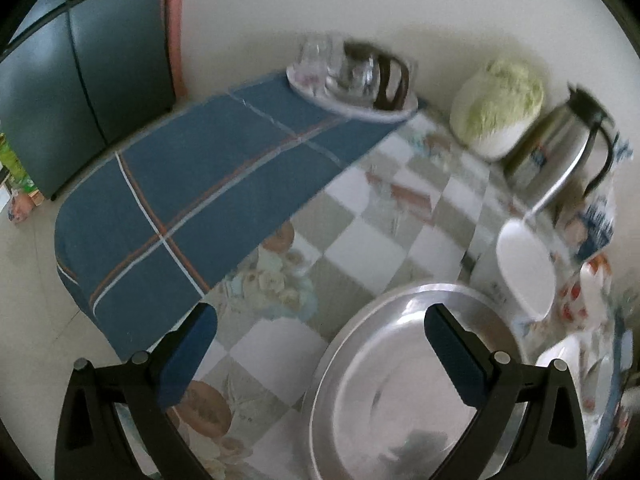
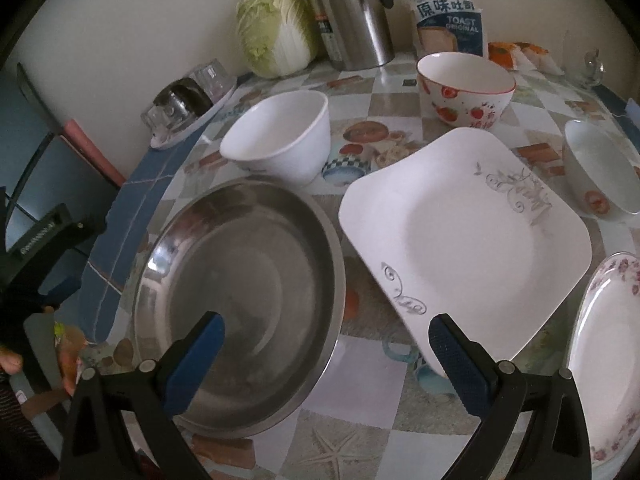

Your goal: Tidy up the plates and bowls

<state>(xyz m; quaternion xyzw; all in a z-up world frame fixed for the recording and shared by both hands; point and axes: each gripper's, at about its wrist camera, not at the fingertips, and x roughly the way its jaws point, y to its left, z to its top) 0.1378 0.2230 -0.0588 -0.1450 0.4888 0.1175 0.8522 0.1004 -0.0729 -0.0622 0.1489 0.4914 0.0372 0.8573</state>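
A round steel plate [image 2: 240, 300] lies at the table's left, with a white square plate [image 2: 468, 236] to its right and a floral oval plate [image 2: 608, 364] at the far right. Behind them stand a plain white bowl [image 2: 280, 140], a strawberry-print bowl [image 2: 464, 88] and another printed bowl [image 2: 600, 172]. My right gripper [image 2: 326, 336] is open, hovering over the gap between the steel and square plates. My left gripper [image 1: 320, 332] is open above the steel plate's [image 1: 400, 392] left rim, holding nothing. The white bowl [image 1: 524, 268] shows blurred at right.
A cabbage [image 2: 276, 28], a steel thermos jug [image 2: 352, 12] and a toast bag [image 2: 448, 20] line the wall. A tray of upturned glasses [image 2: 188, 104] sits at the back left. A blue cloth [image 1: 192, 200] hangs over the table's left edge.
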